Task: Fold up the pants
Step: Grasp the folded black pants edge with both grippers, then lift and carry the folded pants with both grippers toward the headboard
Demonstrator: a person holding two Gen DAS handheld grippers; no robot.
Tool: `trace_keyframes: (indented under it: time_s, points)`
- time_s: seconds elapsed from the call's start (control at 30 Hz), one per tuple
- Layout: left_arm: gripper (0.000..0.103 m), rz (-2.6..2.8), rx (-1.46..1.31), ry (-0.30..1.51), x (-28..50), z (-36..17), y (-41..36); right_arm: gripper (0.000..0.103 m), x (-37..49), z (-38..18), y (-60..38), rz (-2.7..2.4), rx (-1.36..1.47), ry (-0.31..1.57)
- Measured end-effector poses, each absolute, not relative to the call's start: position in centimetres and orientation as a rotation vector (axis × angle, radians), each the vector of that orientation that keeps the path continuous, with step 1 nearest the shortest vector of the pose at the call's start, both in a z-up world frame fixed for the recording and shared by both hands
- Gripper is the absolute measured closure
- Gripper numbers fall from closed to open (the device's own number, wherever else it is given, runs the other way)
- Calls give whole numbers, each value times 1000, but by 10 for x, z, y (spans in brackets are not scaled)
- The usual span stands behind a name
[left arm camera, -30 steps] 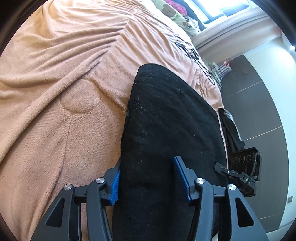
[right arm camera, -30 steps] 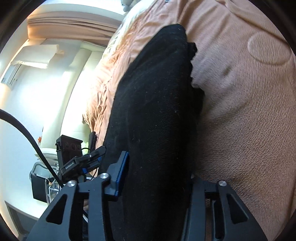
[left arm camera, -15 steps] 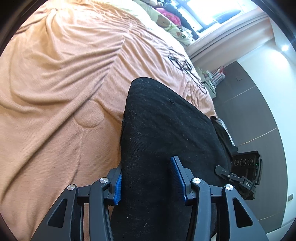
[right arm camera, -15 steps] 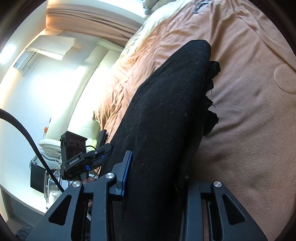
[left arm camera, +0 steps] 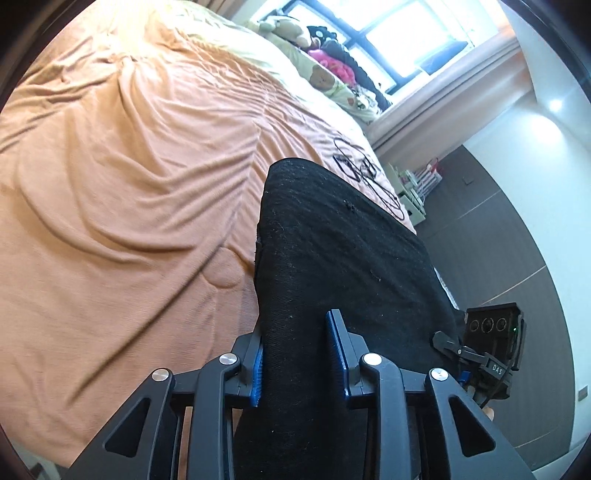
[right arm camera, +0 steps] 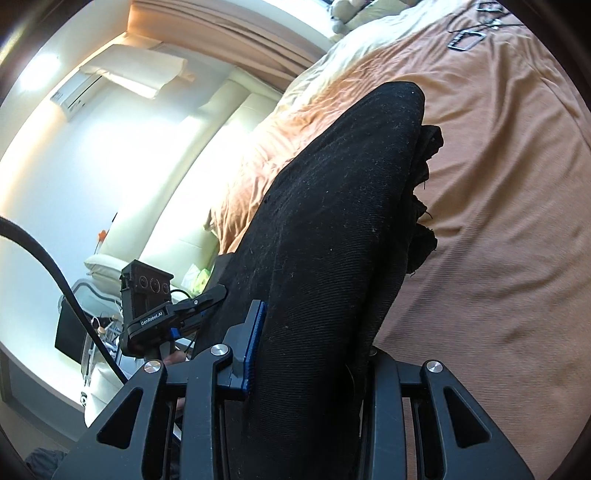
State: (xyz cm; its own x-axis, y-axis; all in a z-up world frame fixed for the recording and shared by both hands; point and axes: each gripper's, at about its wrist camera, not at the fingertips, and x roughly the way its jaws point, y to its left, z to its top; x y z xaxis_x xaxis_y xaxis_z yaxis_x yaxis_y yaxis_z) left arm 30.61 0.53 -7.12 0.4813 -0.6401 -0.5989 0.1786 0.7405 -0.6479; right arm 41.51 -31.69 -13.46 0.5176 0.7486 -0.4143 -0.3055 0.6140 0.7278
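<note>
**Both hand-held grippers pinching a fold of black pants above the bed**

In the left wrist view, the left hand-held gripper (left arm camera: 299, 354) is sitting at the lower centre of the frame, its jaws having just been closing, and its two blue pads are now pressing on a thick fold of the black pants (left arm camera: 332, 258) that is filling the gap between them. The cloth is running up from the jaws toward the middle of the frame, ending in a rounded edge against the orange bedspread (left arm camera: 129, 184).

In the right wrist view, the right hand-held gripper (right arm camera: 306, 347) is standing at the lower centre, likewise narrowed onto the pants (right arm camera: 332, 221). Its jaws have just been closing, though they have settled; only the left blue pad is showing, pressed against the cloth, while the other is hidden behind the fabric. The pants are stretching up and to the right, with frayed hem edges hanging at the right side of the fold.

Each view is catching the other hand-held gripper at its edge: the right one at the lower right of the left view, the left one at the lower left of the right view.

Beyond the pants, the bedspread is lying wrinkled across the bed. A tangle of black cable (left arm camera: 365, 177) is lying on it near the upper centre of the left view, and stuffed toys (left arm camera: 295, 29) are sitting by the window (left arm camera: 406, 33) at the top.
</note>
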Motion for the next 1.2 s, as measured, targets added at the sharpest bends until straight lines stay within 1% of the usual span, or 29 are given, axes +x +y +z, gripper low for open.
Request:
trace_keyframes:
  time_s: [0.3,0.57,1.2]
  points:
    - [71,-497,-584,889,295,-52,62,74,438,-124,-270,739,595,780]
    - [71,-455,-584,858,284,-40,120,74,461,-126,-216,775,561,780]
    - [71,-355,-664,776,264,-50,284,74,517,-134,-45,870,436,805]
